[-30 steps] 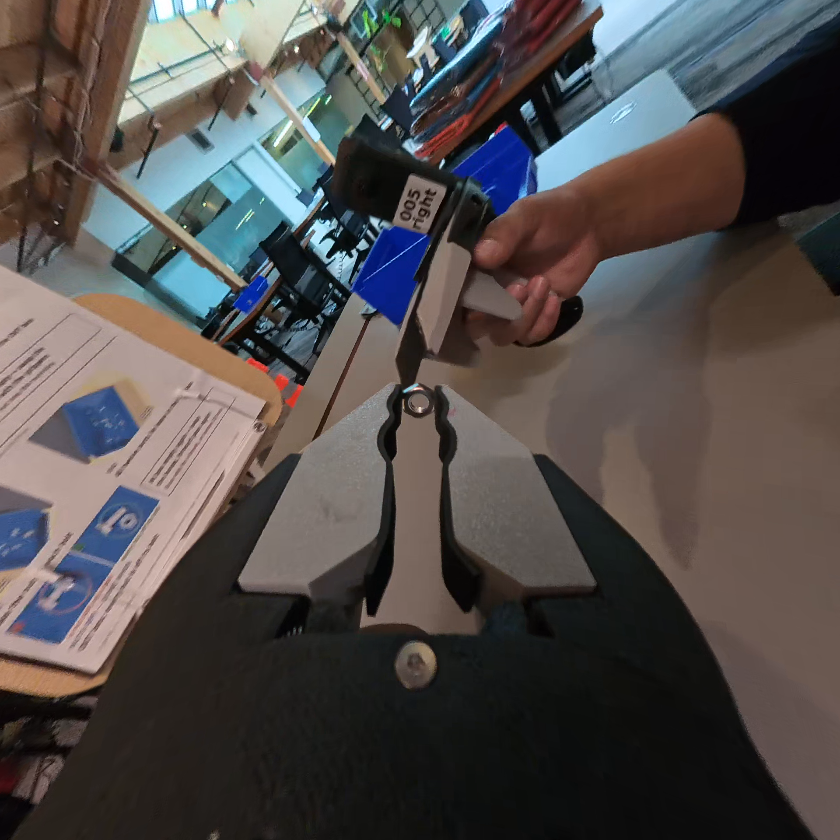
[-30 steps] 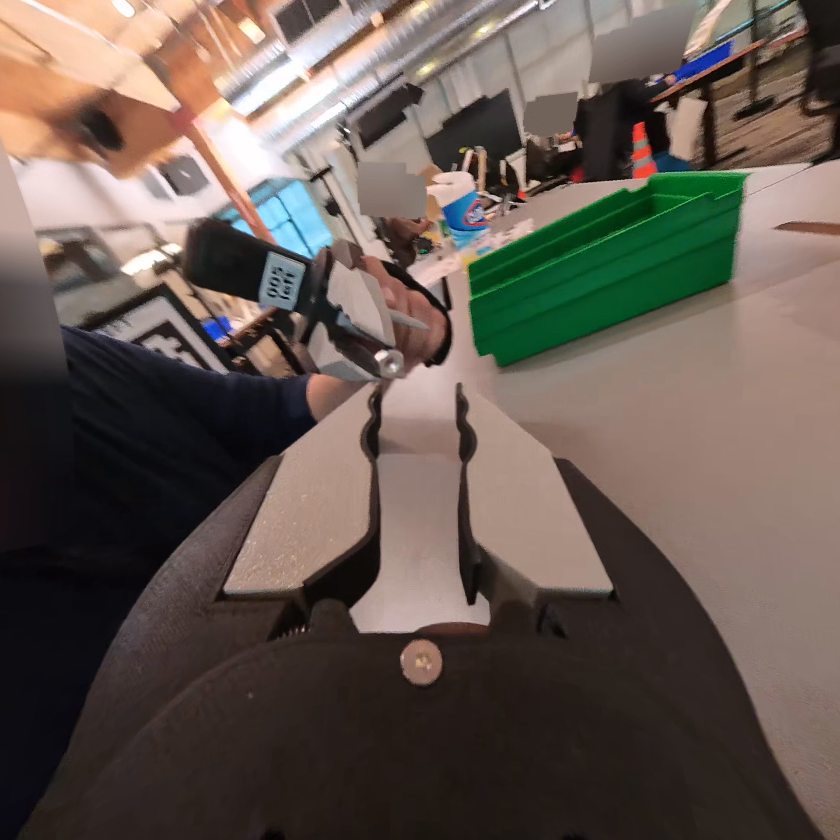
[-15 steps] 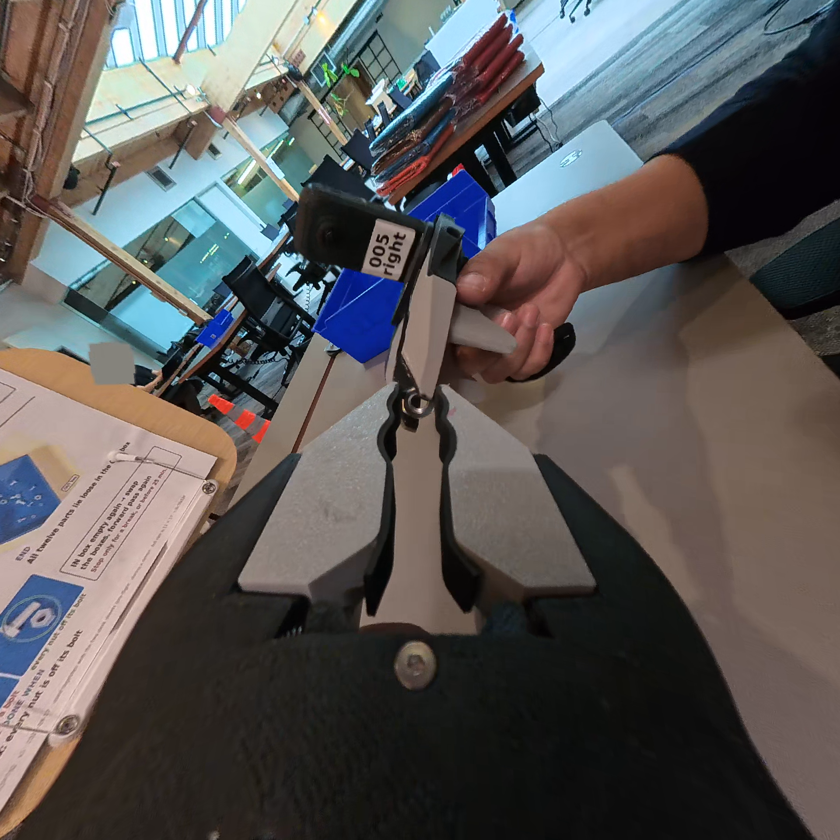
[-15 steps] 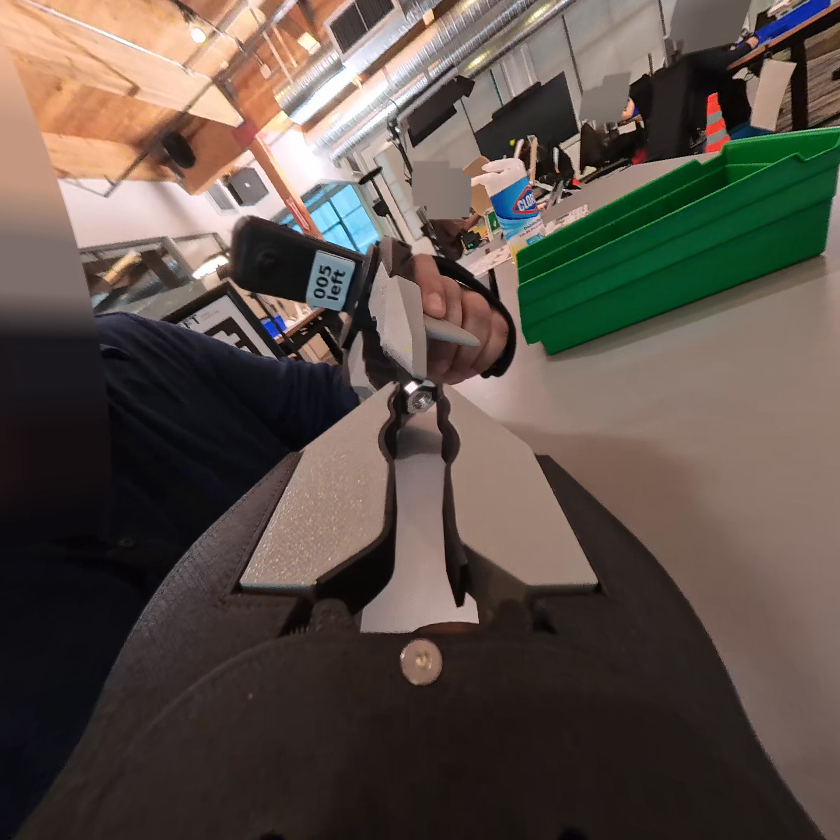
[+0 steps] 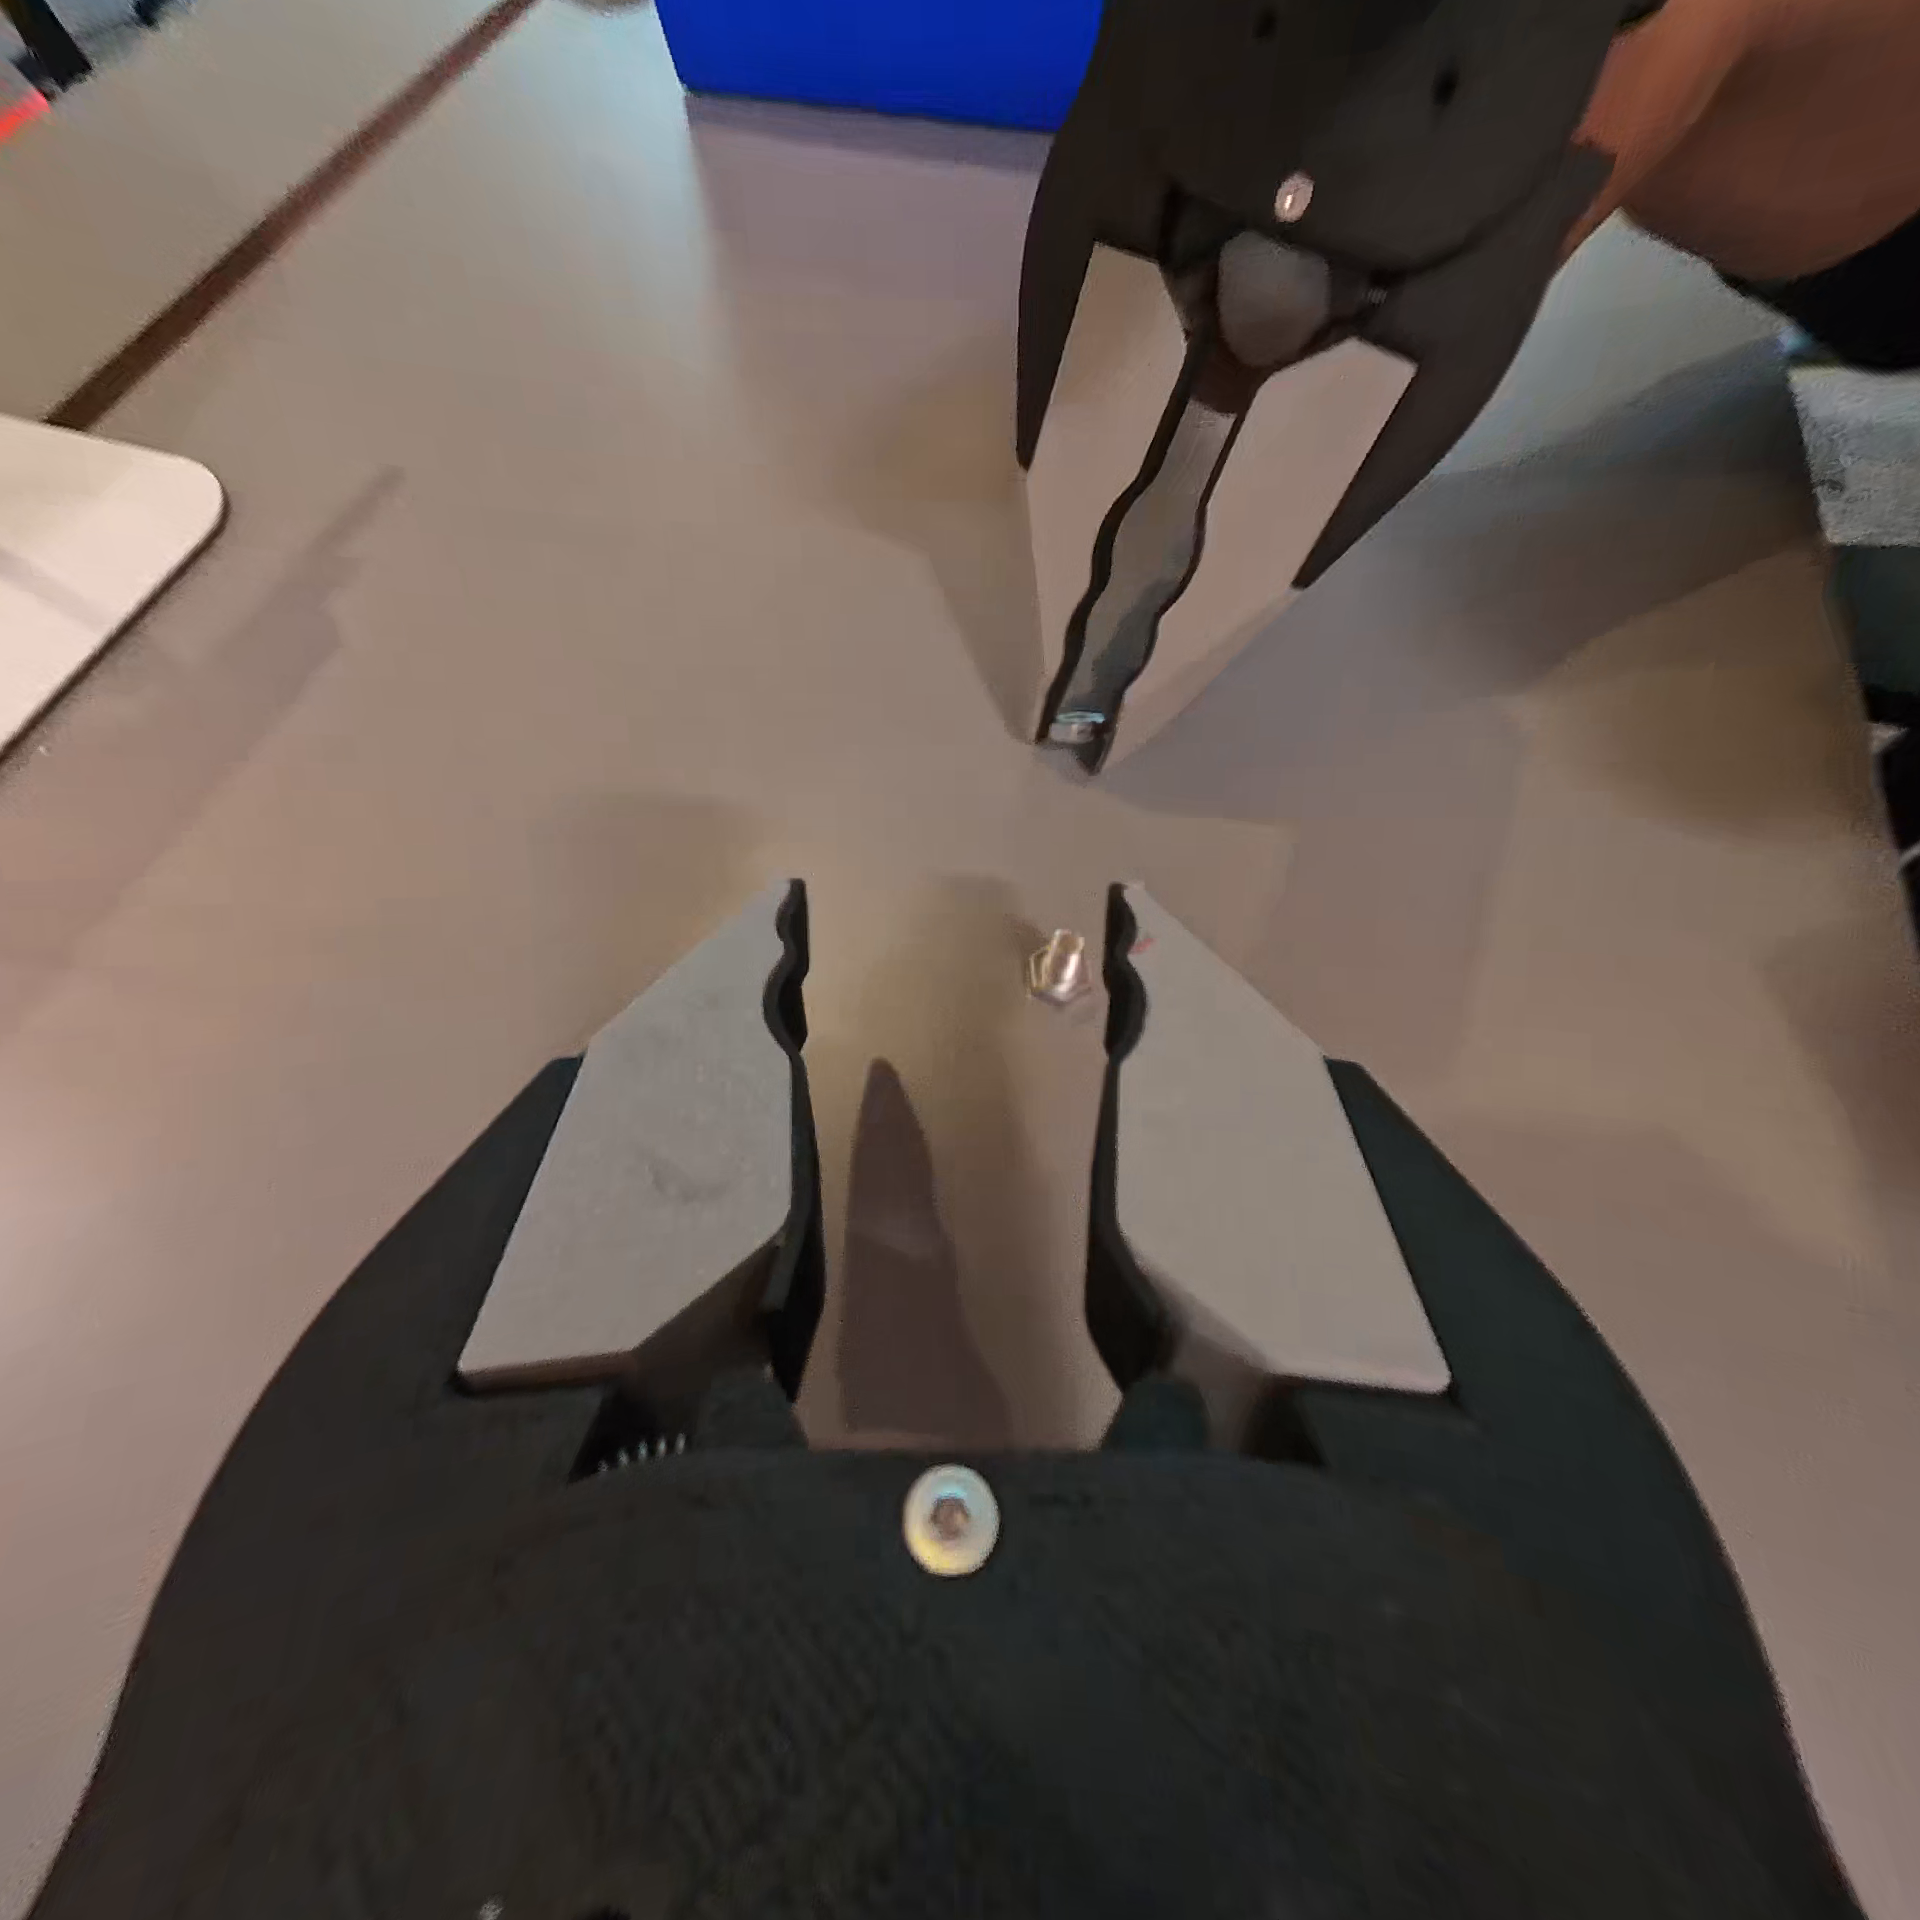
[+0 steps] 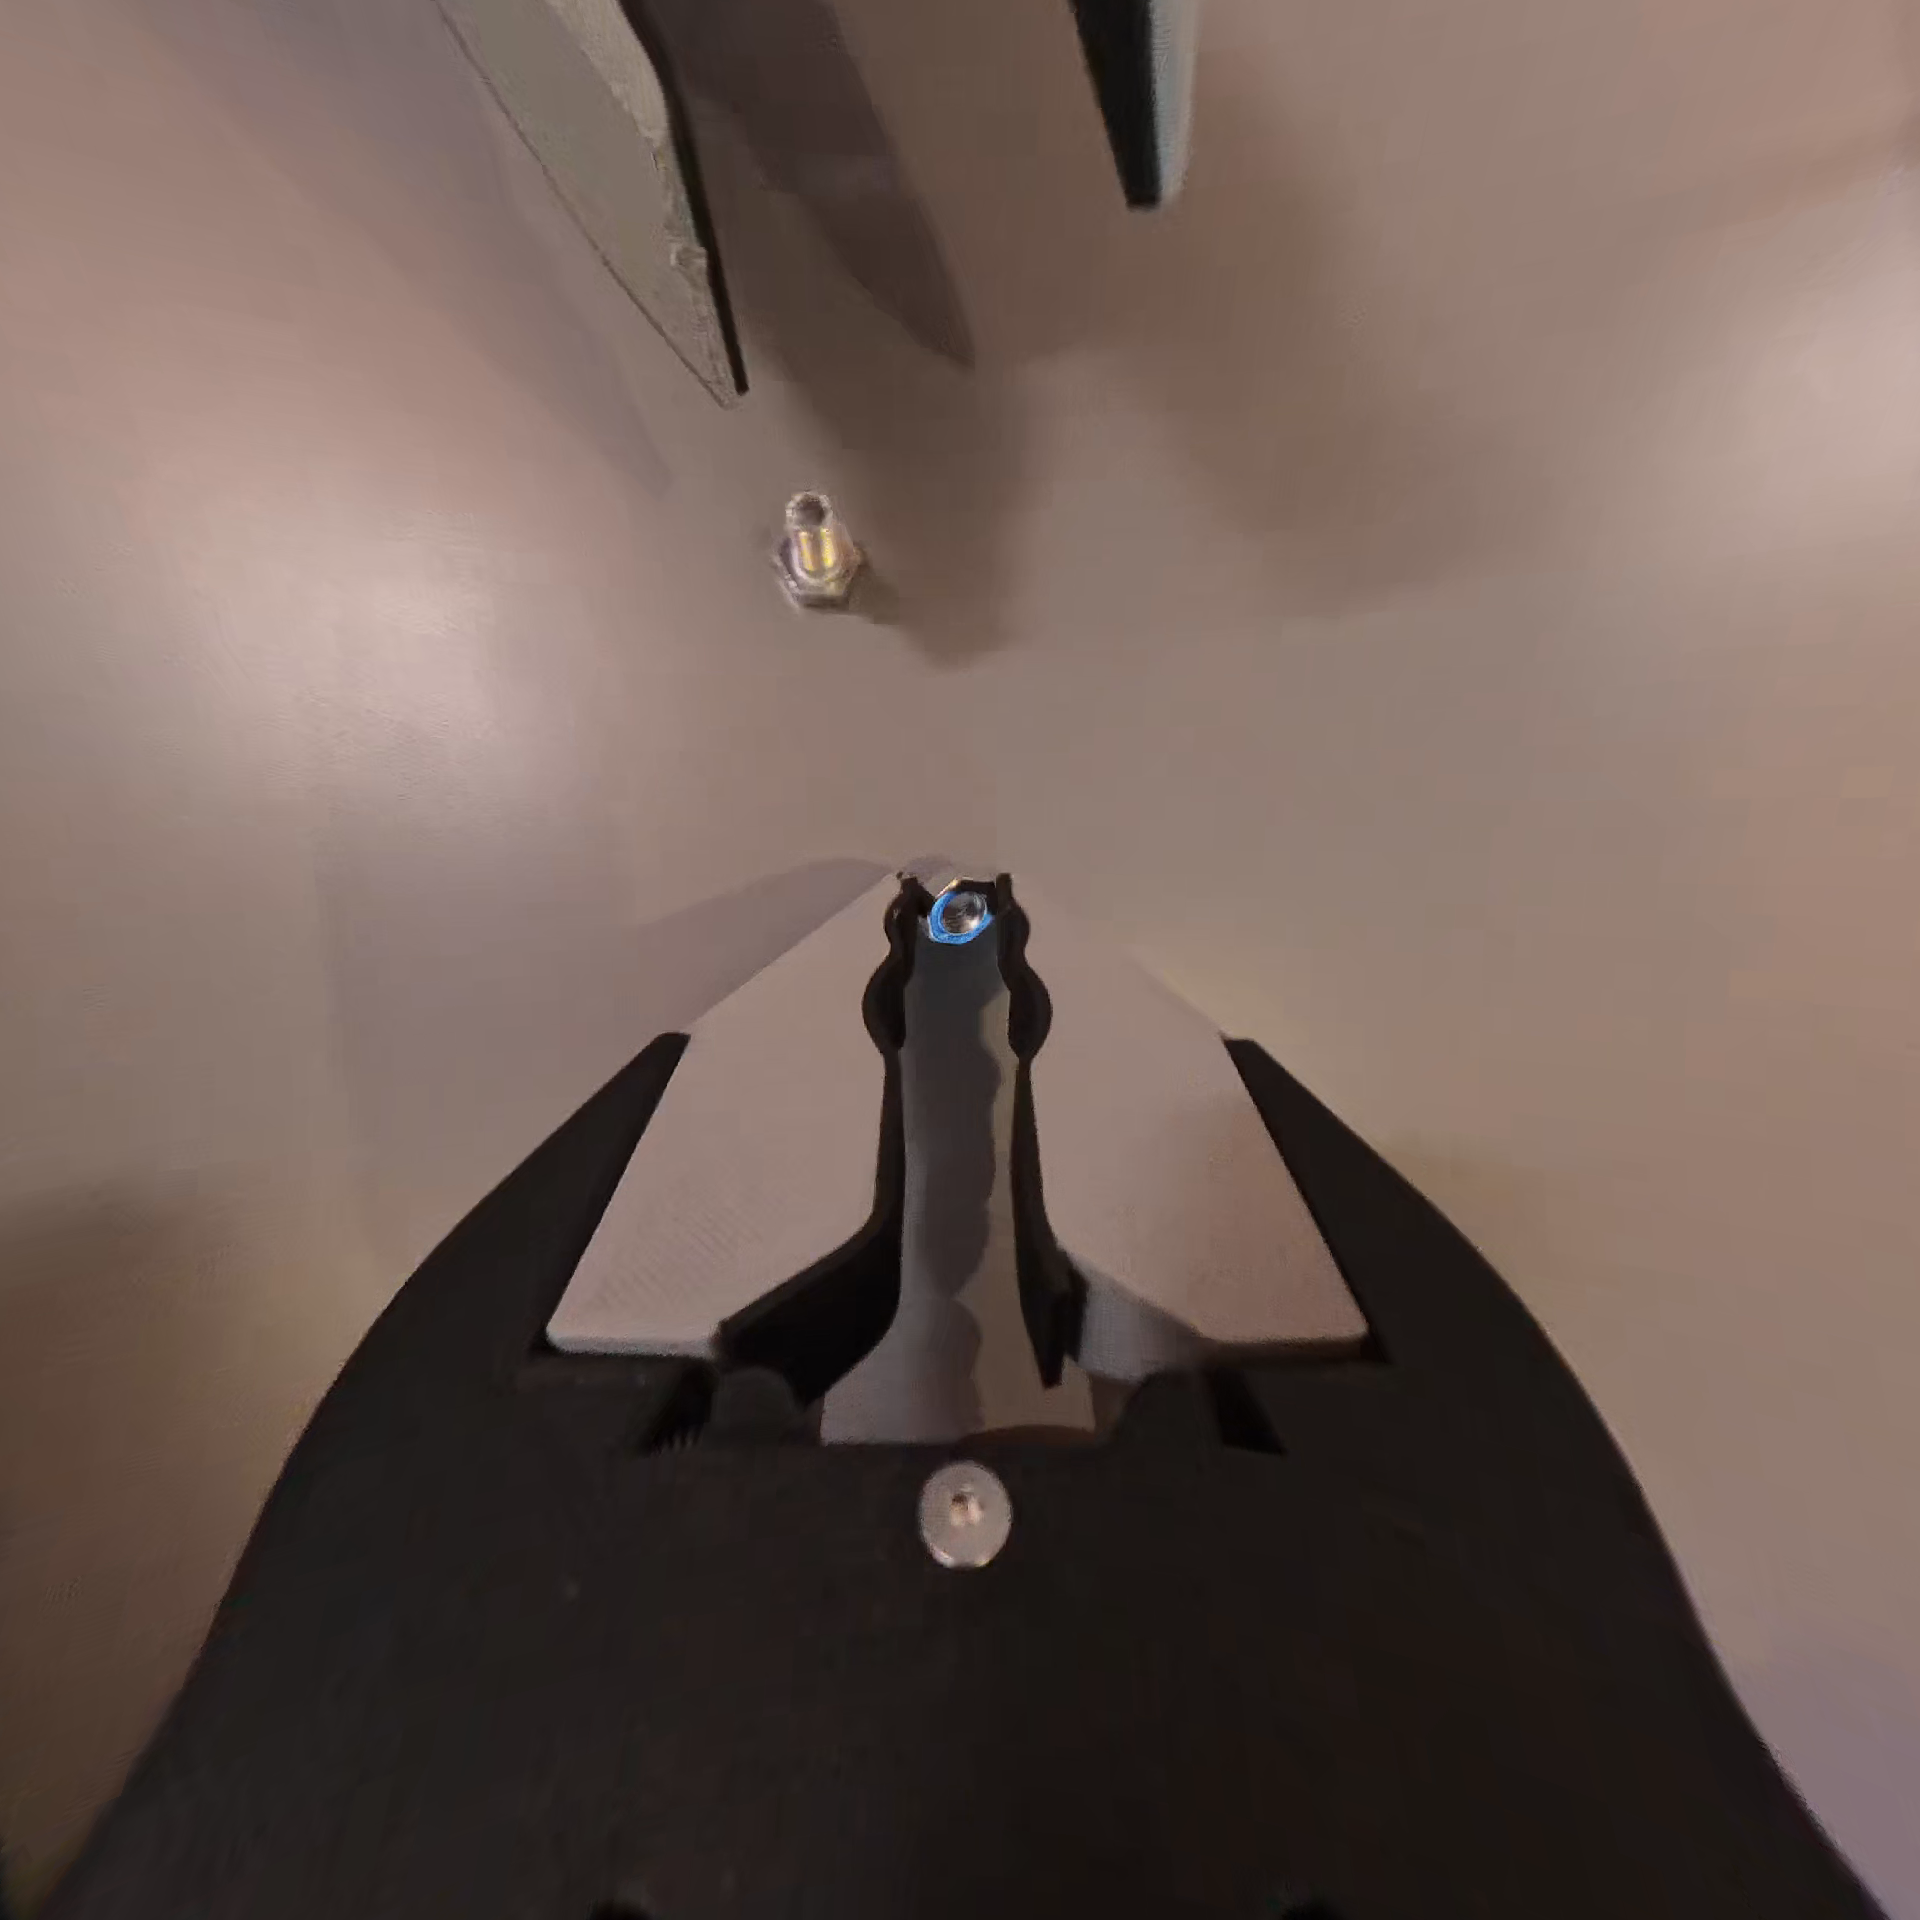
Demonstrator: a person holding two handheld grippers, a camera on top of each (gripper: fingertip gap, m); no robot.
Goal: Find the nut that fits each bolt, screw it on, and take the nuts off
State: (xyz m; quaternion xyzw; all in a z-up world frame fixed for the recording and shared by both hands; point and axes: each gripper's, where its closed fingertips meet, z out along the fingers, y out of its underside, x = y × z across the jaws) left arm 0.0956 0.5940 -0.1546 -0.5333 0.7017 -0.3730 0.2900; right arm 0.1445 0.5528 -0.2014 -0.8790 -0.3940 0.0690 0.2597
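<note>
A short silver bolt (image 5: 1055, 966) stands on its hex head on the grey table (image 5: 520, 520), threaded end up. My left gripper (image 5: 956, 904) is open around it; the bolt is close to the right finger and neither pad touches it. My right gripper (image 5: 1075, 727) points down at the table just beyond, shut on a small silver nut (image 5: 1075, 724). In the right wrist view the nut (image 6: 958, 916), with a blue ring inside, is pinched at the tips of my right gripper (image 6: 956, 899). The bolt (image 6: 814, 556) stands ahead of it, below the left gripper's fingers (image 6: 665, 208).
A blue bin (image 5: 883, 52) stands at the far edge of the table. A pale board with a rounded corner (image 5: 83, 540) lies at the left. A person's hand (image 5: 1766, 135) holds the right gripper at the upper right. About 9 cm separates my left fingertips from my right.
Both grippers have tipped down to the table. My left gripper opened and let go of the bolt, which now stands on the table. My right gripper keeps the nut, now off the bolt.
</note>
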